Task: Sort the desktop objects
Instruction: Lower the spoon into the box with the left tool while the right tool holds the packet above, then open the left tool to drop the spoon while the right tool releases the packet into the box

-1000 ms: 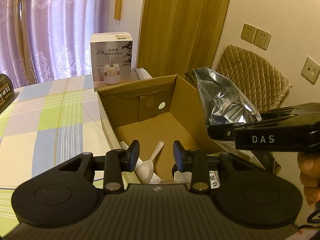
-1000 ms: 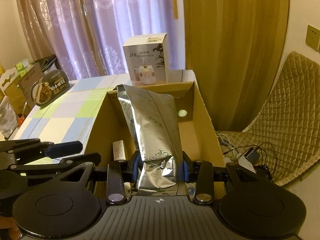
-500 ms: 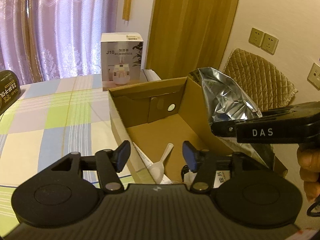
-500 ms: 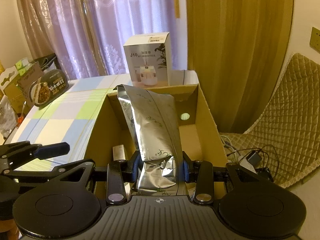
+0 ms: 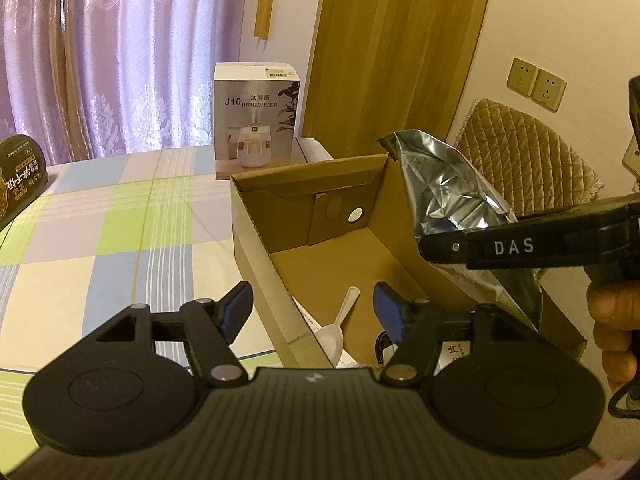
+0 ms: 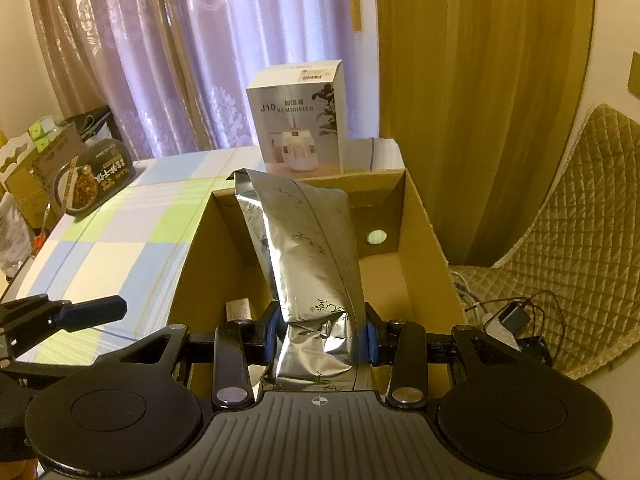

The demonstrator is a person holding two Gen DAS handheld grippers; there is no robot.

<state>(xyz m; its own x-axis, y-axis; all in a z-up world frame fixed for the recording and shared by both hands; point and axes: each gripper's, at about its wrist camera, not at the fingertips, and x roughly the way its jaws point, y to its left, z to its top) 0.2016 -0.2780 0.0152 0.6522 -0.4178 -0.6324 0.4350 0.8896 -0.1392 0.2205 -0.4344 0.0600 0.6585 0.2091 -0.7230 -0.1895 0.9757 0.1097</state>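
Note:
A silver foil bag [image 6: 308, 248] with green print stands upright over an open cardboard box [image 6: 424, 216]; my right gripper [image 6: 322, 338] is shut on its lower end. In the left wrist view the same foil bag [image 5: 448, 196] leans over the cardboard box's [image 5: 256, 240] right wall, pinched by the right gripper [image 5: 444, 246], which a hand holds. My left gripper [image 5: 314, 314] is open above the box's near left corner, with nothing between its fingers. Inside the box lie a white plastic scoop [image 5: 338, 326] and a small labelled item [image 6: 238, 308].
A white humidifier box [image 5: 256, 120] stands behind the cardboard box on the checked tablecloth [image 5: 120, 248]. A dark food package [image 6: 94, 178] leans at the table's far left. A quilted chair [image 6: 572, 248] and cables [image 6: 516, 316] lie to the right, curtains behind.
My left gripper has opened wider and drawn back to the left from the box. The right gripper still holds the foil bag, almost in the same place.

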